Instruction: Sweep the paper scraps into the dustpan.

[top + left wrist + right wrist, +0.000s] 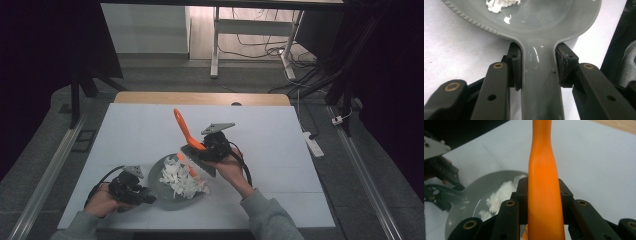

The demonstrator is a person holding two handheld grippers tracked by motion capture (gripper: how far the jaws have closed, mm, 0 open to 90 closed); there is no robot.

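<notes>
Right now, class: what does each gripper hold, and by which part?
The left gripper clamps the grey dustpan by its handle, near the pan. The right gripper clamps the orange-handled brush partway along its orange handle.

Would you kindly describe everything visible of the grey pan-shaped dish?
The grey pan-shaped dish looks like glossy plastic, round with a ribbed rim and a flat handle. It sits on the white table, holding white shreds. The left gripper clamps the handle from both sides.
</notes>
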